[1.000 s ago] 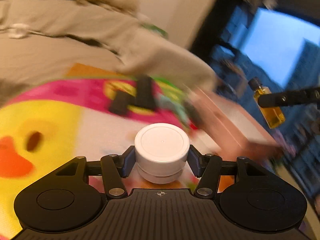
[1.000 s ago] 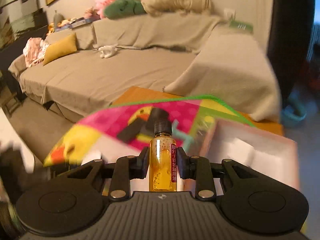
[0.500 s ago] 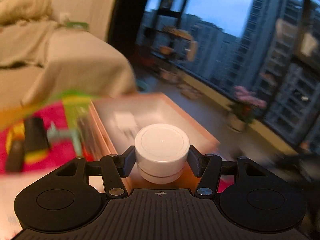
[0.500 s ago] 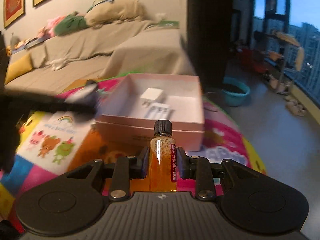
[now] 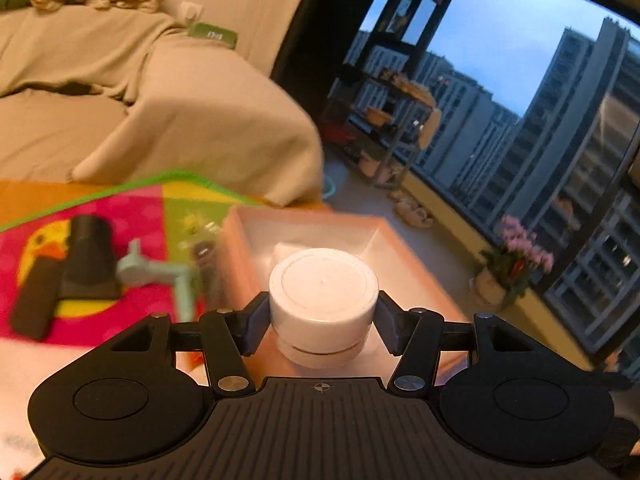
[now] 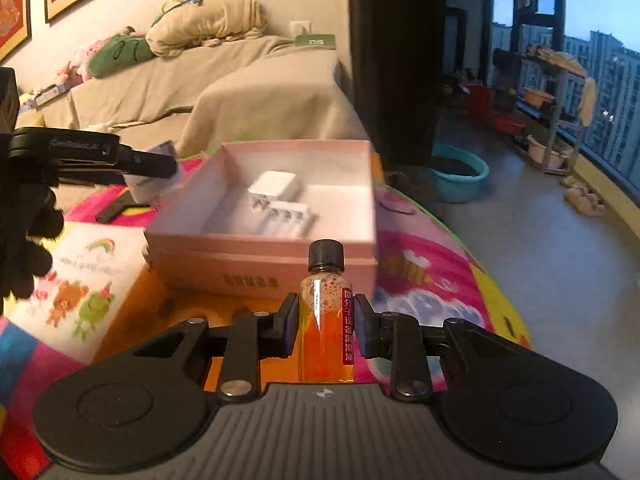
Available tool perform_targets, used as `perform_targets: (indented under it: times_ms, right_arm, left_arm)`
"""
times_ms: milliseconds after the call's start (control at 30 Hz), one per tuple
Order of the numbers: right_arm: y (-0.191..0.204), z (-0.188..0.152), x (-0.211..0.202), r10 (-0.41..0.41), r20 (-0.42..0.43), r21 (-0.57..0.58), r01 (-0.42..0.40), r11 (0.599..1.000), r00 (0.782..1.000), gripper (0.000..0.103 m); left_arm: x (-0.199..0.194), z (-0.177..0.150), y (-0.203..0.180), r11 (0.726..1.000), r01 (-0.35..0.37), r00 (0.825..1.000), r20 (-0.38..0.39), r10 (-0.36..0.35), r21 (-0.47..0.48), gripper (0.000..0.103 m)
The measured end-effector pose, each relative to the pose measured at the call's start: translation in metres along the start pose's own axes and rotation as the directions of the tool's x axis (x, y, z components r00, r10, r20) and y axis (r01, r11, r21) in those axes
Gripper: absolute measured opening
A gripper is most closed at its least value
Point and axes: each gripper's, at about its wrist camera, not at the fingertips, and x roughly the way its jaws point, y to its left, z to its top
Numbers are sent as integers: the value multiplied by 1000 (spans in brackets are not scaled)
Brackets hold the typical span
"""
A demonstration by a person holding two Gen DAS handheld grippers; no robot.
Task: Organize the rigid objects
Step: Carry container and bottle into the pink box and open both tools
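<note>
My left gripper (image 5: 323, 316) is shut on a white round jar (image 5: 323, 280), held upright over the near part of an open pink box (image 5: 304, 220). My right gripper (image 6: 326, 320) is shut on a small bottle of yellow oil (image 6: 320, 300) with a black cap and a red label; it hangs just in front of the pink box's (image 6: 260, 242) near wall. Two white chargers (image 6: 276, 188) lie inside the box. In the right wrist view the left gripper (image 6: 158, 168) comes in from the left, above the box's left edge, held by a black-gloved hand (image 6: 24, 240).
The box stands on a colourful play mat (image 6: 432, 256). Left of it lie two black pieces (image 5: 86, 264) and a teal tool (image 5: 152, 272). A white card with cartoon animals (image 6: 80, 280) lies near left. A beige sofa (image 6: 260, 92) is behind, a teal basin (image 6: 460, 172) on the floor.
Both views have swung right, from the mat and sofa to the pink box. The left gripper now holds the jar over the box; the right has come down to its near wall.
</note>
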Motion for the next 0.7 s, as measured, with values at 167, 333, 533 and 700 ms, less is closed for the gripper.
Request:
perform_targets:
  times_ms: [167, 333, 533, 700]
  right_arm:
    - [19, 26, 11, 19, 38, -5, -19, 1000, 999, 28]
    - [23, 32, 17, -28, 19, -39, 29, 999, 999, 28]
    - [21, 51, 28, -63, 47, -56, 65, 996, 997, 28]
    - [21, 83, 59, -73, 51, -102, 78, 992, 996, 29]
  left_arm:
    - [39, 0, -29, 960, -80, 988, -106, 112, 268, 59]
    - [34, -5, -43, 938, 1, 997, -74, 26, 348, 59]
    - [-12, 12, -1, 993, -4, 992, 128, -12, 120, 56]
    - [-40, -13, 46, 993, -119, 984, 132, 116, 15, 56]
